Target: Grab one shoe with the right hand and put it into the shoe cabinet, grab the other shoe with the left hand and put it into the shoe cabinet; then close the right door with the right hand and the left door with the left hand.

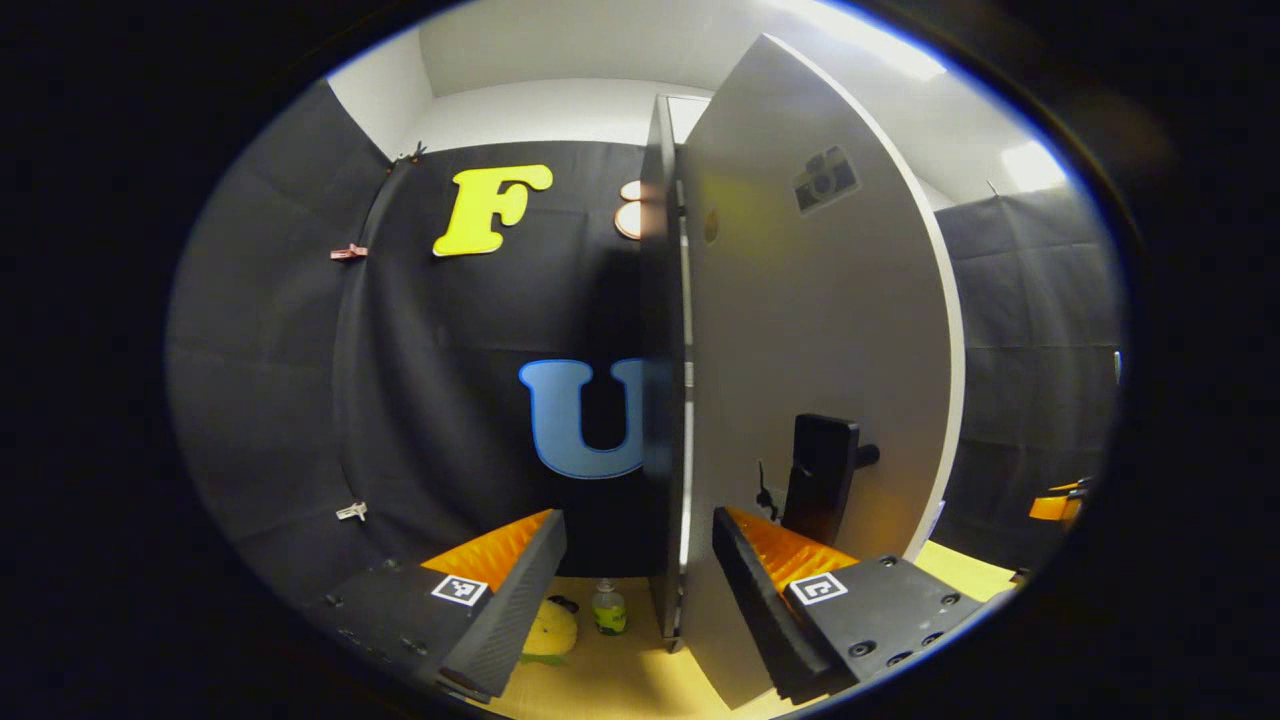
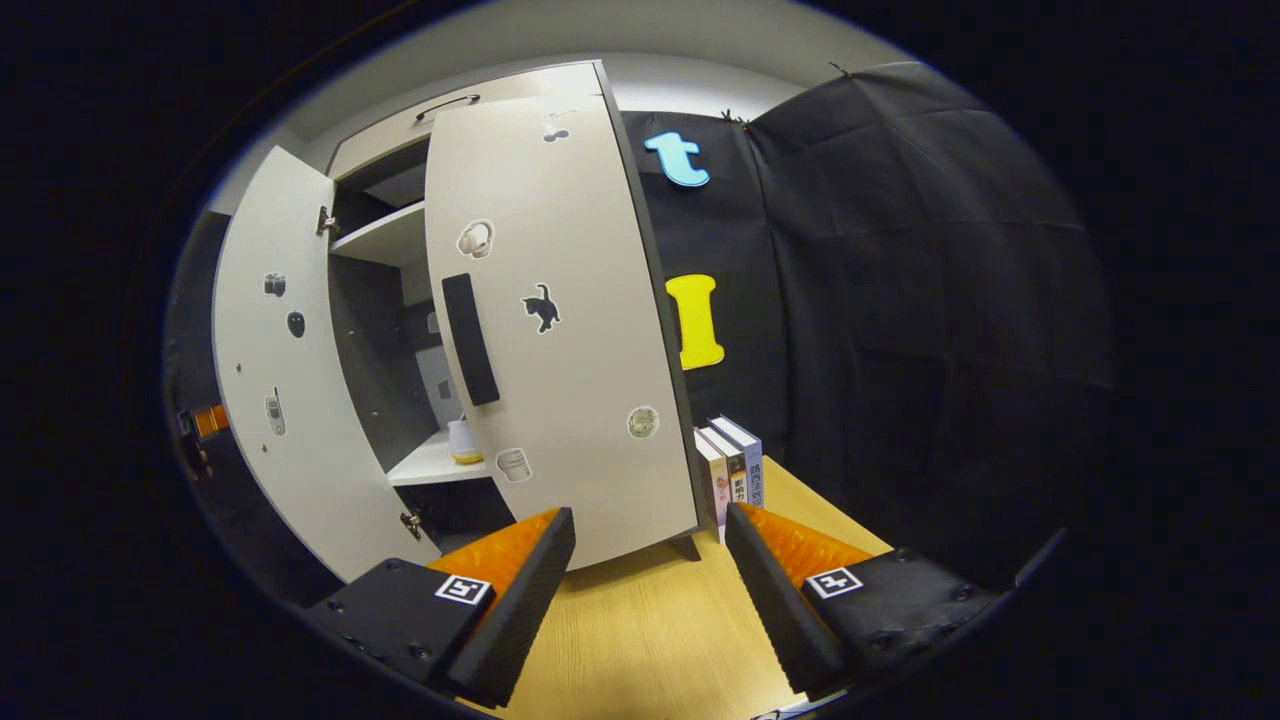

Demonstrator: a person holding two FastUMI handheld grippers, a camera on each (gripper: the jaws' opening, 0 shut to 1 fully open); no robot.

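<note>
Doors: two; one (image 2: 545, 330) closed, one (image 2: 285, 390) open

A recording booth set up like a home corner.
Black cloth walls (image 2: 900, 300) surround a white shoe cabinet (image 2: 550, 330) and books (image 2: 735, 465) on a wooden table (image 2: 650, 630).

Lighting: bright ceiling panels (image 1: 870, 45) overhead in the left gripper view, with white glare at the top edge; the cabinet interior (image 2: 385, 340) in the right gripper view lies in shadow. Image quality: strong fisheye bending, door edges (image 2: 640, 290) curving near the rim, corners darkening. Focus: sharp mid-frame, soft on the yellow object (image 1: 550, 632) low in the left gripper view.
</note>
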